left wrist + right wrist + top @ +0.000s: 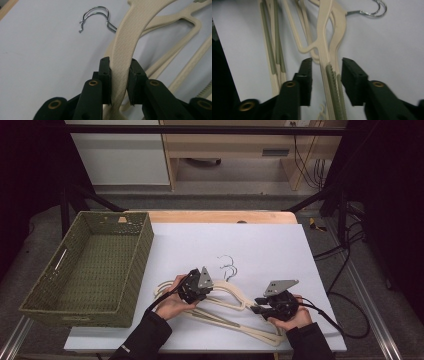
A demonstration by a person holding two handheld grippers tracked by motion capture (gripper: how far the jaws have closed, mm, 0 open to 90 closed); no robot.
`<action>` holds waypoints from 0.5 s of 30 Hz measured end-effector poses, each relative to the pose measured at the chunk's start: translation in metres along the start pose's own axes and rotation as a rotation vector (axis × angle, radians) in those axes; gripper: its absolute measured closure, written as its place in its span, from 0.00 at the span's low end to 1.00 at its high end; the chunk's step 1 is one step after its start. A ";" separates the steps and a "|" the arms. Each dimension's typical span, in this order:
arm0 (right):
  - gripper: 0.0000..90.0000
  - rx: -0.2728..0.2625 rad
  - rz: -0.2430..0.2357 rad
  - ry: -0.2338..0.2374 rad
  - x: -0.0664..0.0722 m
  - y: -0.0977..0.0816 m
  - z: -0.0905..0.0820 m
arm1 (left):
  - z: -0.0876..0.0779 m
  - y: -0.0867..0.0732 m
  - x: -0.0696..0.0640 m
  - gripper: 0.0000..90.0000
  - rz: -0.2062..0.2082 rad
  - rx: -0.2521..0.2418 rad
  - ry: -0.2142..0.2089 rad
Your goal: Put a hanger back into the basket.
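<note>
Hangers lie stacked near-centre on counter, long axis left-right; left gripper jaws clamp one hanger's shoulder, right gripper jaws stand apart astride another's arm.

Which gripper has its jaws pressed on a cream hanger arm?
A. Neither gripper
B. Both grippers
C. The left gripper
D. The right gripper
C: the left gripper has both pads against the cream hanger, while the right gripper stands with gaps on either side of the hanger arm between its jaws.
</note>
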State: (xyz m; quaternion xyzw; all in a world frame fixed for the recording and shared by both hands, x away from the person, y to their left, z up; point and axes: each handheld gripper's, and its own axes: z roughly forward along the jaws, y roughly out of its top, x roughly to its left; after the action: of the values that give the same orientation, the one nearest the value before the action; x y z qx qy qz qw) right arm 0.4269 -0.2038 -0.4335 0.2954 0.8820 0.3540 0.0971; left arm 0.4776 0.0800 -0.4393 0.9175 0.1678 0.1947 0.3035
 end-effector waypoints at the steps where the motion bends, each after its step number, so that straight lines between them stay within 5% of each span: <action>1: 0.56 -0.023 0.009 0.002 0.000 0.002 0.001 | -0.002 0.000 -0.001 0.84 0.005 -0.002 0.007; 5: 0.40 -0.109 0.038 0.018 0.001 0.017 0.003 | -0.008 0.000 -0.005 0.84 0.003 -0.016 0.020; 8: 0.42 -0.143 0.039 0.056 0.005 0.032 0.011 | -0.011 0.001 -0.010 0.84 -0.001 -0.018 0.027; 15: 0.72 -0.070 0.044 0.082 0.006 0.052 0.038 | -0.018 -0.001 -0.017 0.84 -0.001 -0.035 0.006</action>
State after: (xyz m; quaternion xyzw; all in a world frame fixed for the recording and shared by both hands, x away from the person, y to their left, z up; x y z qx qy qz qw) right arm 0.4601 -0.1488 -0.4258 0.2963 0.8658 0.3983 0.0635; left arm 0.4549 0.0820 -0.4308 0.9114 0.1657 0.2002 0.3192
